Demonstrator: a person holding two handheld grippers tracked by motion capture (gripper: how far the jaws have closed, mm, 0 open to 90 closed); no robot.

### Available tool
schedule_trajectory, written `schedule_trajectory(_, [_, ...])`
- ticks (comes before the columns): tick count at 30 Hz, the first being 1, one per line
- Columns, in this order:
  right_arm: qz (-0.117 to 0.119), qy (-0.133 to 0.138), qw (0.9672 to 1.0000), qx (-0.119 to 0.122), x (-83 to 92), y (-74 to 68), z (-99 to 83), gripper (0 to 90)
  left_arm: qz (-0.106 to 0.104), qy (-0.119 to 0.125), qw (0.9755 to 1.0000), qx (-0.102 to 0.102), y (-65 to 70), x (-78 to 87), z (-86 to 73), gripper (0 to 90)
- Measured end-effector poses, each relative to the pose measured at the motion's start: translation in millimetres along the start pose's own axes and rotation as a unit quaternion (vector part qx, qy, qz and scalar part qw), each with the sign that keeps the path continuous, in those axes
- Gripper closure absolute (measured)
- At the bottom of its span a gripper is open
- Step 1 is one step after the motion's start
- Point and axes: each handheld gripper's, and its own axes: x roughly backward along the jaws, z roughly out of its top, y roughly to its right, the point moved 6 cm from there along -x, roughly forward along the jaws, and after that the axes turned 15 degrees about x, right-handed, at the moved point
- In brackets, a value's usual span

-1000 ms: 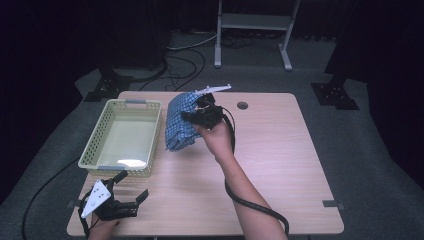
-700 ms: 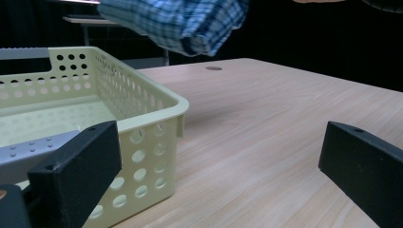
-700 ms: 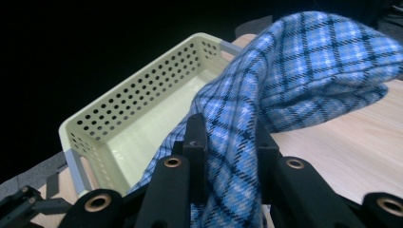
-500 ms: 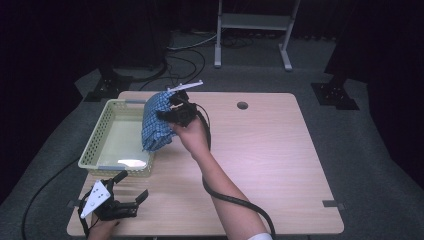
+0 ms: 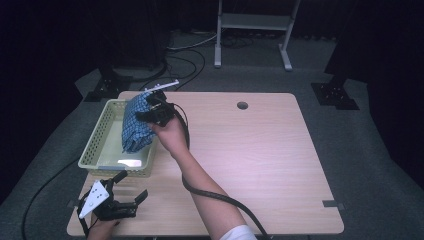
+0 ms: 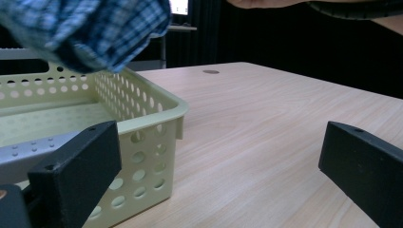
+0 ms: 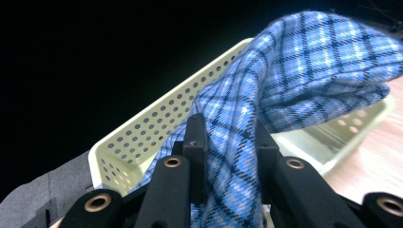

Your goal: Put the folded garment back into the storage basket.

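The blue plaid cloth (image 5: 136, 127) hangs bunched over the near right rim of the pale yellow perforated basket (image 5: 95, 145), pinched between the pressed-together jaws of your right gripper (image 5: 150, 107) — you appear mid-carry, bringing it over the basket. Next, judge it centred above the basket floor, then let go. Your left gripper (image 5: 127, 192) rests on the table (image 5: 260, 150) near the basket's front corner, jaws spread, holding nothing.
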Motion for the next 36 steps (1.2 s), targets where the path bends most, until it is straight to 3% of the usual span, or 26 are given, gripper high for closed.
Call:
schedule_trajectory(10, [0.015, -0.01, 0.9998, 0.006, -27.8, -13.1, 9.9, 74.9, -0.002, 0.003, 1.0, 0.004, -0.8, 0.4, 0.4, 0.0])
schedule_trajectory(20, [0.021, -0.018, 0.9995, 0.013, -43.5, -19.3, 17.3, 74.9, -0.004, 0.003, 1.0, 0.005, -0.8, 0.5, 0.5, 0.0])
schedule_trajectory(29, [0.022, -0.023, 0.9995, 0.001, -52.0, -16.4, 12.4, 74.9, -0.004, 0.0, 1.0, 0.007, -1.2, -0.2, 0.5, 0.0])
schedule_trajectory(33, [0.017, -0.03, 0.9994, -0.002, -60.0, -15.8, 7.3, 74.9, -0.004, 0.0, 1.0, 0.006, -0.9, -0.1, 0.5, 0.0])
schedule_trajectory(36, [0.019, -0.043, 0.9987, -0.018, -74.0, -15.4, 1.0, 74.9, -0.004, -0.001, 1.0, 0.005, -0.9, -0.5, 0.4, 0.0])
